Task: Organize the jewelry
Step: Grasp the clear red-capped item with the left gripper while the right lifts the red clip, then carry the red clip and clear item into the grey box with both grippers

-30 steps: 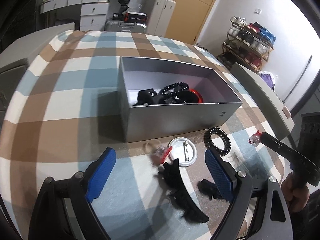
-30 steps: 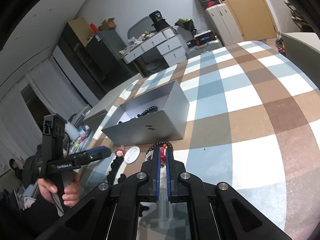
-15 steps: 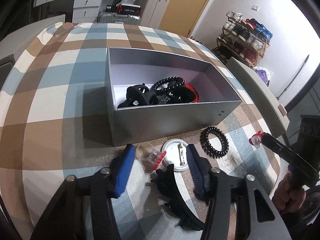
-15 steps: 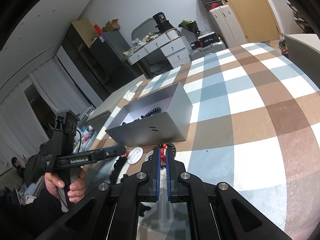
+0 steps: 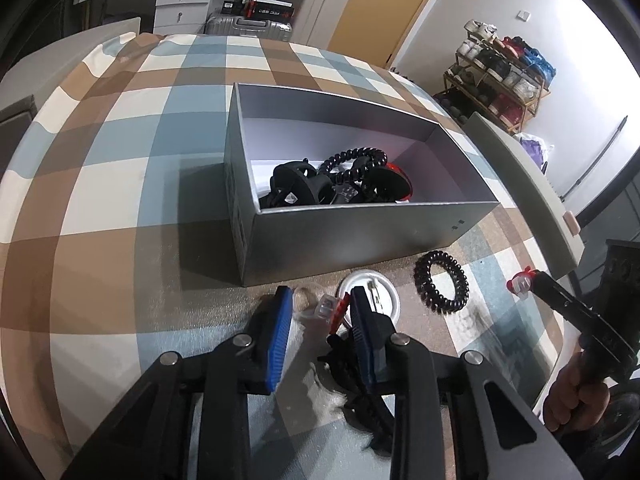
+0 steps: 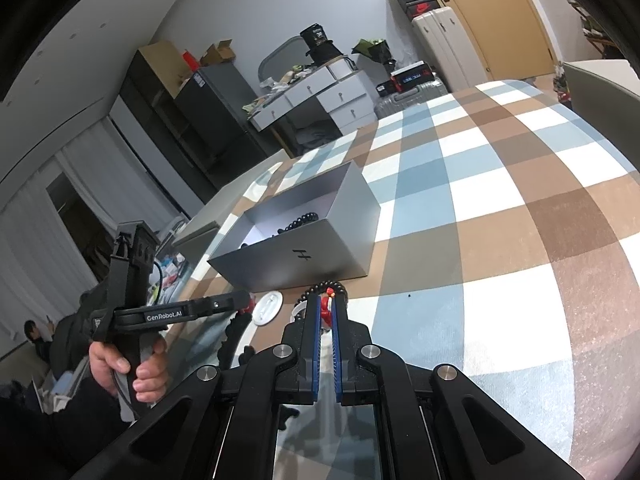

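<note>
The left gripper (image 5: 320, 308) hangs low over the checked tablecloth (image 5: 100, 184), jaws at a narrow gap around a small clear-and-red clip (image 5: 330, 308). Whether the pads touch it cannot be told. The clip lies just in front of the grey box (image 5: 360, 240), at about 6 o'clock from the box's near wall, beside a white round badge (image 5: 380, 292).

The clip looks light, rigid and smooth, probably brittle plastic; a moderate squeeze across its clear body is advisable, not across the red tip, which looks narrower. Its long axis appears to run roughly 9 to 3 o'clock in the left wrist view, red end toward 3 o'clock.

The right gripper (image 6: 327, 312) is closed on a second red-and-clear clip (image 6: 328, 304), held at the fingertips with the red end pointing forward, toward 12 o'clock.

A black coil hair tie (image 5: 440, 286) rests at 3 o'clock from the badge. A black claw clip (image 5: 360, 400) lies under the left gripper, toward 6 o'clock. The box already holds black clips and a coil tie.
</note>
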A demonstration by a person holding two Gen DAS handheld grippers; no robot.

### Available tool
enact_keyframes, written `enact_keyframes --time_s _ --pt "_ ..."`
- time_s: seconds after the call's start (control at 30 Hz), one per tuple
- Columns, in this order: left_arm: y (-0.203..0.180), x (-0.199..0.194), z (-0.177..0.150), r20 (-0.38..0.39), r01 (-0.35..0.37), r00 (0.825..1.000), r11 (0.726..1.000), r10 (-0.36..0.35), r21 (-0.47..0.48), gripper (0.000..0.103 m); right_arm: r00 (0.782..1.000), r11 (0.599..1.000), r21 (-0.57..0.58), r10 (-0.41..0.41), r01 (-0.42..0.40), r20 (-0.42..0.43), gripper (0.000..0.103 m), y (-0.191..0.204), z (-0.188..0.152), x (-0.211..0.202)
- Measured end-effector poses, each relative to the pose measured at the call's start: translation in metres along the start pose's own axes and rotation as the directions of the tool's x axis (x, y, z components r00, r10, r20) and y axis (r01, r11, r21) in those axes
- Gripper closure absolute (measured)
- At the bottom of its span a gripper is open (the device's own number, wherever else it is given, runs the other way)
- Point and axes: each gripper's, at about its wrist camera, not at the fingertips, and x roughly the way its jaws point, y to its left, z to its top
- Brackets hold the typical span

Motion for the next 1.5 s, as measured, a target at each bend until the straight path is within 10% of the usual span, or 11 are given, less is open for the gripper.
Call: enact_keyframes --time_s 0.93,1.5 --pt "-0.01 -0.038 -0.005 0.118 -0.003 0.993 0.999 -0.003 0.054 0.093 0.999 0.997 -0.066 0.033 -0.032 0.021 0.098 0.027 0.012 0.004" --pt "-0.036 -0.046 0.05 0.243 0.033 0.968 0.991 -0.063 0.128 0.093 0.992 0.987 -0.109 0.122 -0.119 0.024 0.099 0.047 0.071 0.05"
